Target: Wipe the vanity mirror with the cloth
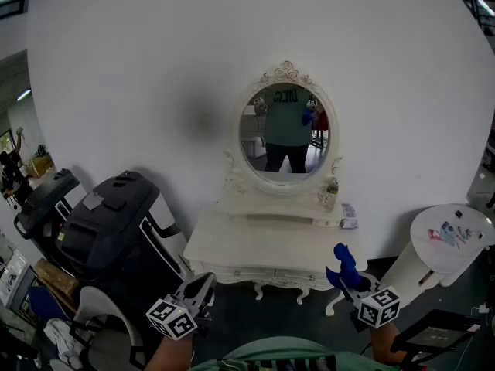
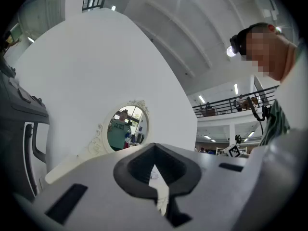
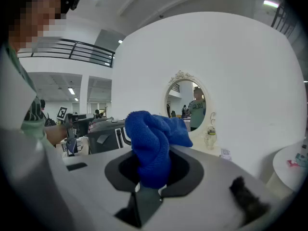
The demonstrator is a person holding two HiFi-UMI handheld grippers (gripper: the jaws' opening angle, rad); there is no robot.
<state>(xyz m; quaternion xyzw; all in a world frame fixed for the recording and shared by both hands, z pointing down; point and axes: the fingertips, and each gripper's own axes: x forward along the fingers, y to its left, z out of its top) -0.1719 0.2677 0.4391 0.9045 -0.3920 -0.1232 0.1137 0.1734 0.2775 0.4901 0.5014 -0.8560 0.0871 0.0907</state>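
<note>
The oval vanity mirror (image 1: 286, 131) in its white ornate frame stands on a white dresser (image 1: 267, 244) against the white wall, and reflects a person in a green shirt. My right gripper (image 1: 349, 278) hovers low in front of the dresser's right end, shut on a bunched blue cloth (image 1: 343, 264). In the right gripper view the blue cloth (image 3: 152, 143) bulges up out of the right gripper (image 3: 148, 179), with the mirror (image 3: 189, 105) well beyond it. My left gripper (image 1: 199, 291) is held before the dresser's left corner, shut with nothing in it. The left gripper view shows the left gripper (image 2: 155, 170) below the distant mirror (image 2: 126, 128).
A bulky black and white machine (image 1: 112, 222) stands left of the dresser. At the right there is a round white side table (image 1: 452, 238). A small bottle (image 1: 331, 192) and a small packet (image 1: 349, 214) rest on the dresser's right side.
</note>
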